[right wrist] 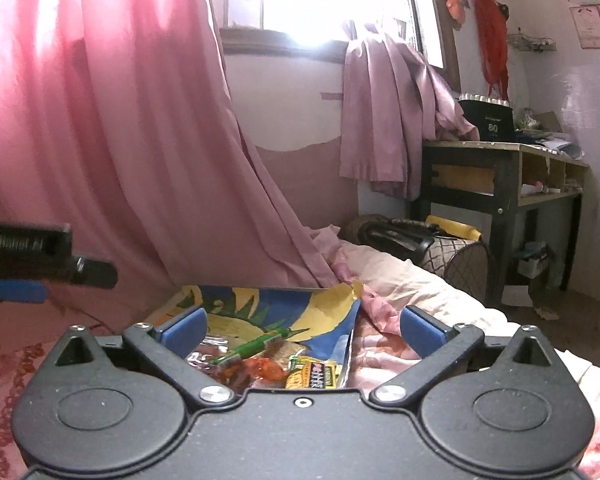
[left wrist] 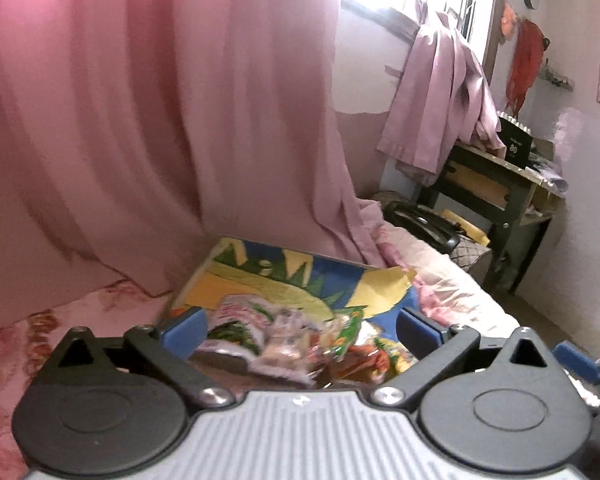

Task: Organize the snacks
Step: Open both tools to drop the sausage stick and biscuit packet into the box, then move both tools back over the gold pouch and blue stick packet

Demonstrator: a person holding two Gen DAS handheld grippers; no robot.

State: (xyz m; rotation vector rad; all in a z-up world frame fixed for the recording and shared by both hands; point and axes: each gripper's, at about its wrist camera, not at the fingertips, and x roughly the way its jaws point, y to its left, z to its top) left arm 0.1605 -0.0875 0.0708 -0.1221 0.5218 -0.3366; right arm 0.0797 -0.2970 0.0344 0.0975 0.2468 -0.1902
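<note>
Both the left gripper (left wrist: 300, 330) and right gripper (right wrist: 302, 326) are wide apart holding nothing, so the crinkly snack packets (left wrist: 276, 336) on the tray (left wrist: 260, 268) could slip off onto the bed (right wrist: 420, 292) if bumped.

Snack packets (right wrist: 276, 364) in tray (right wrist: 260, 300) on bed (right wrist: 440, 292); curtain (right wrist: 120, 140) behind; desk (right wrist: 500, 176) far right.

Pink curtain (right wrist: 112, 128) beside bright window (right wrist: 320, 0); dark desk (right wrist: 500, 168) against wall.
</note>
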